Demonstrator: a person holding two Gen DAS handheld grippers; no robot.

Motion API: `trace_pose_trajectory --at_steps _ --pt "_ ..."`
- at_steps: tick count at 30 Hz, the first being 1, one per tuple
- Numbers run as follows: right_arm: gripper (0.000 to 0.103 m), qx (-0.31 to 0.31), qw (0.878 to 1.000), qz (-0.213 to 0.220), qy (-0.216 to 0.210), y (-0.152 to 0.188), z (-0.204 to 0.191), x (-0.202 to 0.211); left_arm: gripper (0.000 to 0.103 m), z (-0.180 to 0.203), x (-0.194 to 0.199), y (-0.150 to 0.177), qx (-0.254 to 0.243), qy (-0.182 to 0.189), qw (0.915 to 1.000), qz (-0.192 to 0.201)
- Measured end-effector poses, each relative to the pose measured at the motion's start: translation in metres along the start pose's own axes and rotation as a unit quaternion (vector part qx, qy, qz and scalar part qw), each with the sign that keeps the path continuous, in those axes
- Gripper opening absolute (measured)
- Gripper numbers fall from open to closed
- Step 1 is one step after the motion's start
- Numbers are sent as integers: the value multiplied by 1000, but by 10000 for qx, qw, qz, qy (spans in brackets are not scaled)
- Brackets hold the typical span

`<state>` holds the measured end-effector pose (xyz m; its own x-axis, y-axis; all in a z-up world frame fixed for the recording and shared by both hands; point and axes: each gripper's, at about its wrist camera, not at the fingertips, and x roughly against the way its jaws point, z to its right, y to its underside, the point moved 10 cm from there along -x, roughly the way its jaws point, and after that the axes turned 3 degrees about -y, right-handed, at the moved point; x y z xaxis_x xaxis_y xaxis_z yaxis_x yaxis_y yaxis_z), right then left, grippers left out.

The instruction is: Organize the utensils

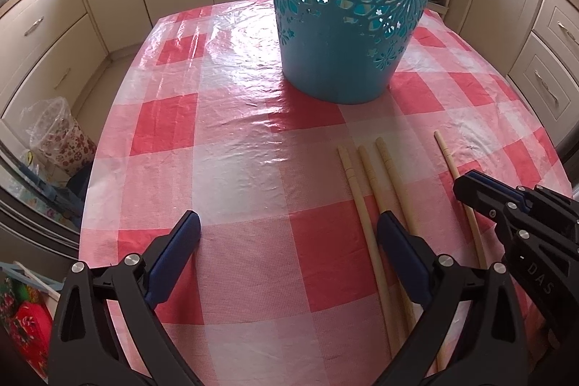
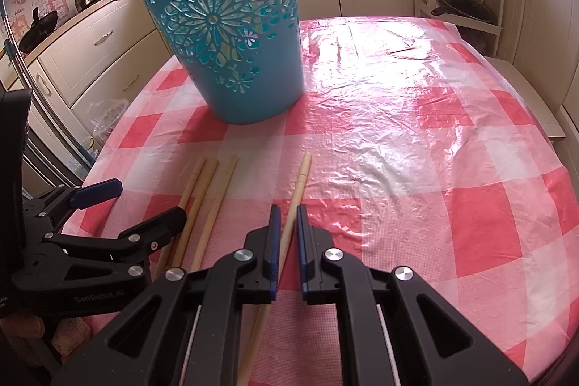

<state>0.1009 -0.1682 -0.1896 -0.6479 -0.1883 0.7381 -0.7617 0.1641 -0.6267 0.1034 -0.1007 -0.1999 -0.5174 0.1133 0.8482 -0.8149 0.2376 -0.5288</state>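
Our right tongs (image 2: 286,216) are pinched on a single chopstick (image 2: 301,177) lying on the table (image 2: 416,140). Our left tongs (image 1: 289,227) stand wide by three chopsticks (image 1: 365,183). The basket (image 1: 353,20) stands farther off.

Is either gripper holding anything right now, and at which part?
The right gripper is shut on the lone pale wooden chopstick, around mid-length. The left gripper stands open and empty beside three more chopsticks.
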Motion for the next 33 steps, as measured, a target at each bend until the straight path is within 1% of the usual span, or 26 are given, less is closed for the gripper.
trace_pose_trajectory --at_steps 1,4,8,13,19,24,30,33 --pt "9 0 10000 0 0 0 0 0 94 -1 0 -1 68 24 10000 10" --pt "9 49 10000 35 -14 1 0 0 94 -7 -2 -3 174 -65 9998 12" --pt "10 145 9997 192 -46 3 0 2 94 -14 -2 -3 381 -119 9992 92" --pt "11 47 9996 223 -159 1 0 1 94 -18 -1 -3 499 -131 9986 137" --pt "11 313 9991 242 139 1 -4 0 94 -17 -1 -2 456 -252 9986 102" --pt "11 396 9987 230 237 1 -4 -1 94 -17 -2 -2 430 -273 9987 89" --pt "11 360 9986 250 286 0 -4 -1 94 -16 -2 -3 449 -216 9987 96" --pt "11 434 9979 253 404 0 -5 -2 95 -16 -4 -3 417 -218 9989 75"
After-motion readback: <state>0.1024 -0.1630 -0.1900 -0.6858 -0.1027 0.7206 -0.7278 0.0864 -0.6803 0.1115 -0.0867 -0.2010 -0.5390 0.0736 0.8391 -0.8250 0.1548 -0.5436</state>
